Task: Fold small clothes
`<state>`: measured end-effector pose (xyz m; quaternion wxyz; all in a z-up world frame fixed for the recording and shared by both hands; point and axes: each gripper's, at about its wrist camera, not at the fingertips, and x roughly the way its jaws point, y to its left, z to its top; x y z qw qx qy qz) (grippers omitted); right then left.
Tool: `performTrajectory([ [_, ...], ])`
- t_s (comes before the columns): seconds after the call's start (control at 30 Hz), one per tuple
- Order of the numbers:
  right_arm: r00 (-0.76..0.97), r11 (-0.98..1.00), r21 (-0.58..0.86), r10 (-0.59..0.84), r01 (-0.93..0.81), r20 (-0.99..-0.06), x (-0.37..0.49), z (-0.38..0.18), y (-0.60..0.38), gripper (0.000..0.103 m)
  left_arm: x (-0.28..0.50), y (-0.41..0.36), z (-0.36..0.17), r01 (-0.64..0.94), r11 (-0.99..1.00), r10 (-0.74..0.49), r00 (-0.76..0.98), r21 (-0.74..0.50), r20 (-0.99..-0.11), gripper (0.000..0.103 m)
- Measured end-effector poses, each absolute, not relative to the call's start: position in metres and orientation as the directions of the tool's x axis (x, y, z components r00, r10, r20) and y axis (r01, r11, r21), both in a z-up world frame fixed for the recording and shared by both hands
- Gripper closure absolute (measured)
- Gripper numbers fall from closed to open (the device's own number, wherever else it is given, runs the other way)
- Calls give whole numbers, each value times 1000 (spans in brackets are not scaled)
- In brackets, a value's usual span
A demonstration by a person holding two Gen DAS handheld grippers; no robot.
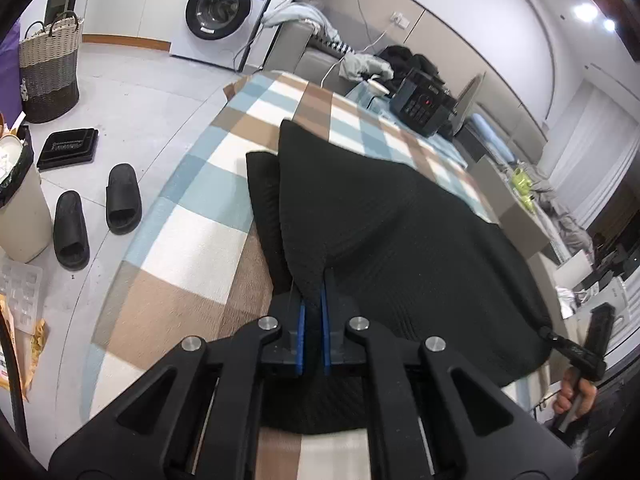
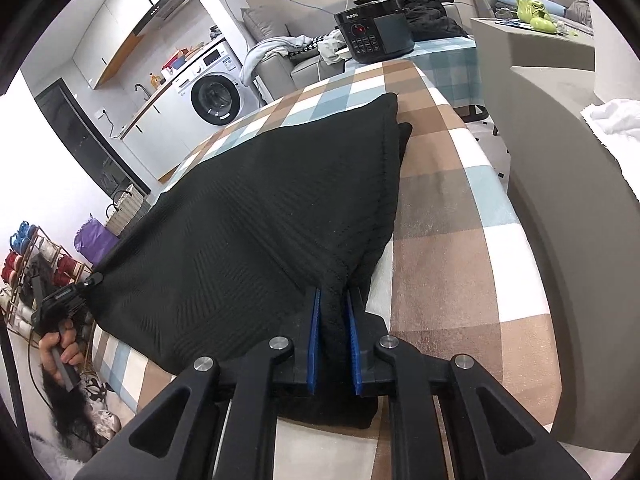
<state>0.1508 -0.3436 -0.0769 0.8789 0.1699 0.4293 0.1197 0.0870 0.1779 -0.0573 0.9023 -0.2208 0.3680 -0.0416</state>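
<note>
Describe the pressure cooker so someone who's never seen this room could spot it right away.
Start at the table with the checked blanket, where the black knit garment lies. Follow it to the far end: the cooker stands there, ahead of a heap of dark clothes. It alone is a hard, round black pot with a button panel and a red light.

The garment (image 1: 380,208) is black with a fine ribbed weave. Under it, the cloth (image 1: 192,216) on the bench has big checks of brown, light blue and cream. Each hand-held gripper (image 1: 313,300) is black with blue pads (image 2: 314,336). The slippers (image 1: 96,212) are black.
</note>
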Motion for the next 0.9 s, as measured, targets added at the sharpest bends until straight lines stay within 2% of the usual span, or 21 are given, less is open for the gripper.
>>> performTrajectory([
  [0.1, 597, 912, 404, 359, -62, -717, 152, -80, -344, 90, 83, 183, -62, -104, 903, -224, 715, -418, -662, 99],
  [0.27, 594, 904, 422, 375, -66, -711, 153, -79, -348, 89, 85, 194, -83, -130, 878, -269, 662, -461, -699, 95],
  [0.33, 588, 899, 430, 390, -78, -708, 150, -79, -350, 84, 80, 193, -82, -123, 890, -257, 661, -440, -705, 75],
  [0.4, 589, 897, 434, 398, -88, -703, 149, -79, -350, 81, 72, 190, -81, -103, 895, -264, 662, -434, -702, 69],
  [0.47, 596, 896, 434, 399, -93, -697, 149, -80, -350, 81, 66, 187, -82, -85, 896, -275, 664, -435, -695, 69],
  [0.5, 599, 898, 429, 396, -95, -696, 149, -79, -349, 82, 64, 186, -82, -76, 897, -278, 669, -435, -689, 73],
  [0.53, 605, 900, 423, 396, -105, -691, 149, -77, -347, 89, 62, 184, -81, -66, 899, -280, 673, -433, -685, 86],
  [0.57, 613, 903, 412, 397, -125, -683, 148, -74, -344, 93, 60, 182, -81, -60, 909, -269, 673, -413, -689, 93],
  [0.63, 636, 907, 396, 392, -145, -665, 144, -66, -341, 95, 53, 179, -78, -47, 915, -265, 677, -400, -687, 99],
  [0.8, 645, 917, 373, 369, -137, -670, 134, -54, -345, 96, 34, 176, -63, -2, 922, -278, 692, -386, -666, 99],
  [0.9, 603, 928, 348, 352, -129, -715, 133, -66, -346, 96, 25, 179, -68, -13, 922, -275, 679, -386, -681, 99],
])
